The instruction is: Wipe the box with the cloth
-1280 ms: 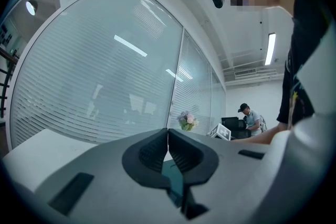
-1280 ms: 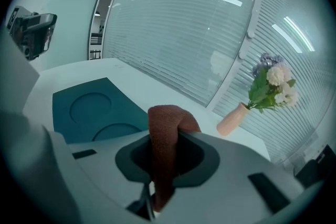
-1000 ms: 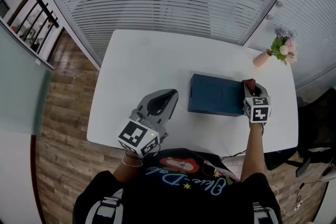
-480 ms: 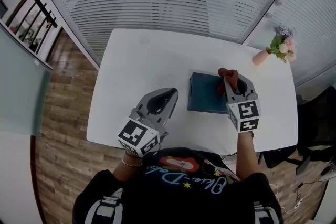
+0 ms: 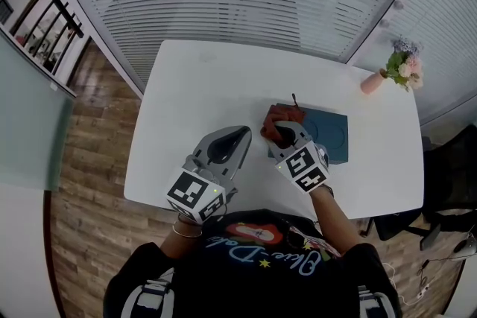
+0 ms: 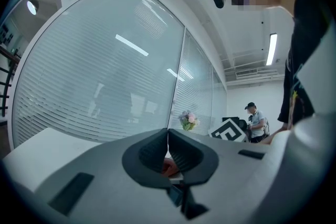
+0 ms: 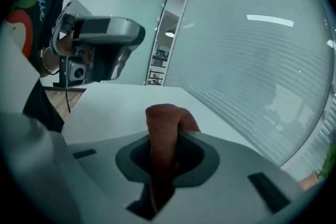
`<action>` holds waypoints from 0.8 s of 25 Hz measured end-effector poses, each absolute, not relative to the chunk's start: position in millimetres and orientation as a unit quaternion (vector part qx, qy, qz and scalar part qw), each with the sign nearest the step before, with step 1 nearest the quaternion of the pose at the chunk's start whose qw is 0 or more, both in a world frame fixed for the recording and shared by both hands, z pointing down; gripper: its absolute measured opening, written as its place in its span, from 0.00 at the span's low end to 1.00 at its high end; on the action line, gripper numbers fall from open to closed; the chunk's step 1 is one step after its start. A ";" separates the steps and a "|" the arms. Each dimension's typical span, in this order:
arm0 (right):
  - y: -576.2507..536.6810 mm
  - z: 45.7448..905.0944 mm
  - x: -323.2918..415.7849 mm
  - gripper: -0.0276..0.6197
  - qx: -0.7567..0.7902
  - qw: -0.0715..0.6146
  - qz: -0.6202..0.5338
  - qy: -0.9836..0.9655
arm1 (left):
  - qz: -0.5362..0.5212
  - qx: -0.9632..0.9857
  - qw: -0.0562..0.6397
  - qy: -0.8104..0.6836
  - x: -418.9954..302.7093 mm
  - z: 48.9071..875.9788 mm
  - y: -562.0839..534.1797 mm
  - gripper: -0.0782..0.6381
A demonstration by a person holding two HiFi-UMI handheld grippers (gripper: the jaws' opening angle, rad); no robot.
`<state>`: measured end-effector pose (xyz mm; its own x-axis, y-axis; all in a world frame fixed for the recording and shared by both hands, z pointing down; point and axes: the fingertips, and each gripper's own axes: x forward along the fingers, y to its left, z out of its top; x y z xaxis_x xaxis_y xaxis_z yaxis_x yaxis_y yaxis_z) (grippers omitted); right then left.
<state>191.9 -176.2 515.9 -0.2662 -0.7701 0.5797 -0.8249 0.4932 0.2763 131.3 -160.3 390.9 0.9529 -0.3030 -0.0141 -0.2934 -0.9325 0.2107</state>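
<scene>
Now mid-wipe, we judge: right claw (image 5: 286,133) clamps cloth (image 5: 277,118) at left end of box (image 5: 332,134), which stretches right of claw. Left claw (image 5: 226,148) closed, empty, well left. Next: we'd sweep rightward, pressing evenly.

The bench (image 5: 194,86) lies bare from 9 round to 12 o'clock of the box (image 5: 332,134), a wide stretch where a gripper could pass. At 2 o'clock a flower vase (image 5: 370,83) stands near the far right corner, well apart from the box. At 8 o'clock the left gripper (image 5: 240,135), jaws together, leaves only a narrow lane beside the box. The right gripper (image 5: 283,132) and its cloth (image 5: 276,118) cover the box's left end; its right half is open.
</scene>
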 end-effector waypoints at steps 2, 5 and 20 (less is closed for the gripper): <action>-176.4 528.0 189.5 0.13 0.489 0.360 0.050 -0.793 | -0.023 0.983 0.104 -0.153 130.9 391.0 -160.6 0.12; -178.1 533.9 192.1 0.13 0.486 0.374 0.051 -0.788 | -0.022 0.983 0.105 -0.151 132.8 391.6 -160.8 0.12; -168.5 532.0 231.4 0.13 0.531 0.349 0.083 -0.768 | -0.018 0.983 0.106 -0.146 137.4 393.7 -159.7 0.12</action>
